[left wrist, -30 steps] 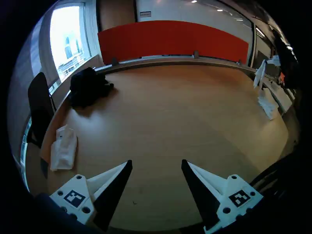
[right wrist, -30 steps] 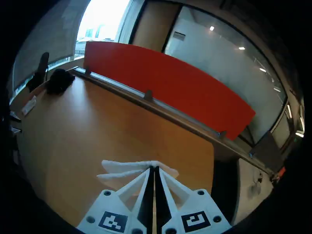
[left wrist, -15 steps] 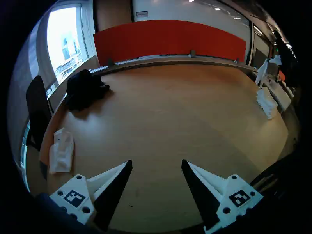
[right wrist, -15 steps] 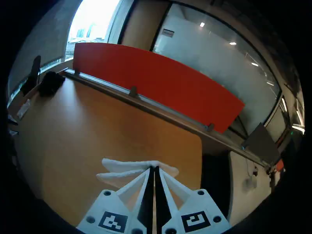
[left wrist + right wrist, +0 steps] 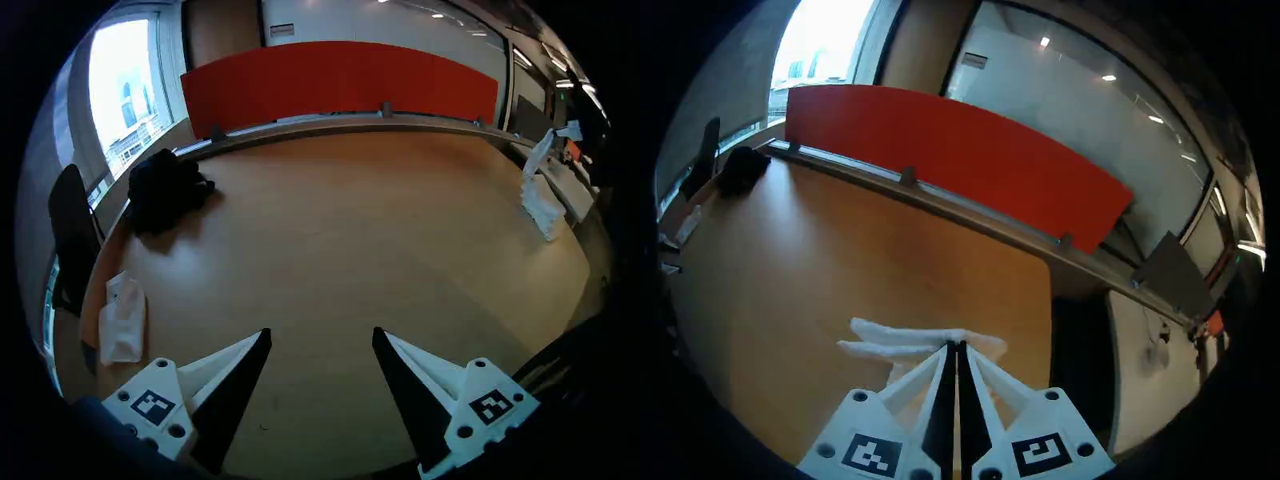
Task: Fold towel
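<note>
Towel (image 5: 920, 340), white, clamped in right gripper (image 5: 957, 346) at 6 o'clock over wooden table (image 5: 840, 256); left gripper (image 5: 320, 352) spread apart; red divider (image 5: 960, 168) at 12 o'clock; wall sign (image 5: 975, 60) too small to read.

Office with a broad wooden desk (image 5: 344, 240).
Red partition (image 5: 336, 80) along its far edge, bright window (image 5: 120, 104) far left, dark chair (image 5: 68, 232) left.

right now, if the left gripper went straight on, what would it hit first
Likely the bare table: the open left gripper aims slightly down at it, nothing between. The red divider stands farther off; depth is unclear.
</note>
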{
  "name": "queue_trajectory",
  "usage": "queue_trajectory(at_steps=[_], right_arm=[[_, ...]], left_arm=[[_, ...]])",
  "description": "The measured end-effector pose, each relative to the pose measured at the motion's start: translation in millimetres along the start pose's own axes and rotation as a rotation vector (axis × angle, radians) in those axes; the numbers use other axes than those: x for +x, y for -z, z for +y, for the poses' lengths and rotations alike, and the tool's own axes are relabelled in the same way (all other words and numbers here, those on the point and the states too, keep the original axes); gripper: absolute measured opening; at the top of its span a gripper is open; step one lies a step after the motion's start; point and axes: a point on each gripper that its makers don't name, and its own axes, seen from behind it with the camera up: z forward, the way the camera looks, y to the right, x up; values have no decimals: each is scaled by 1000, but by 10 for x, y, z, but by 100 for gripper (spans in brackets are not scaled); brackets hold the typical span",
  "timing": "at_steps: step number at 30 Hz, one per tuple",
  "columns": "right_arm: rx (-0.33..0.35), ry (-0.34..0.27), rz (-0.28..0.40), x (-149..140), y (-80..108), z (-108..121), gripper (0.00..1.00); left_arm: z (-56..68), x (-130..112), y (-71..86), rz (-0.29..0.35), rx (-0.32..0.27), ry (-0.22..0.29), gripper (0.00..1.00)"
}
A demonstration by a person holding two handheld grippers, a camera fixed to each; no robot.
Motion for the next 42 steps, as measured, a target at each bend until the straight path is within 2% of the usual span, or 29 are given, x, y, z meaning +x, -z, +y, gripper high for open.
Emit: queue_trajectory(at_steps=[11,18,24,42], right_arm=[[-29,-96,-109,-863,178,55,1],[-35,-158,-192,-1351,160,102,1],[-39,-167,-234,-1558,151,109,1],[-73,-175,-316,-1878,142,195,1]], left_arm=[[32,-3,14,-1,-6,-13,94],[43,-29,29,-6,-8,-24,94],[56,-45,54,-6,-6,-24,94],[5,-95,84,-17,6,-17,94]])
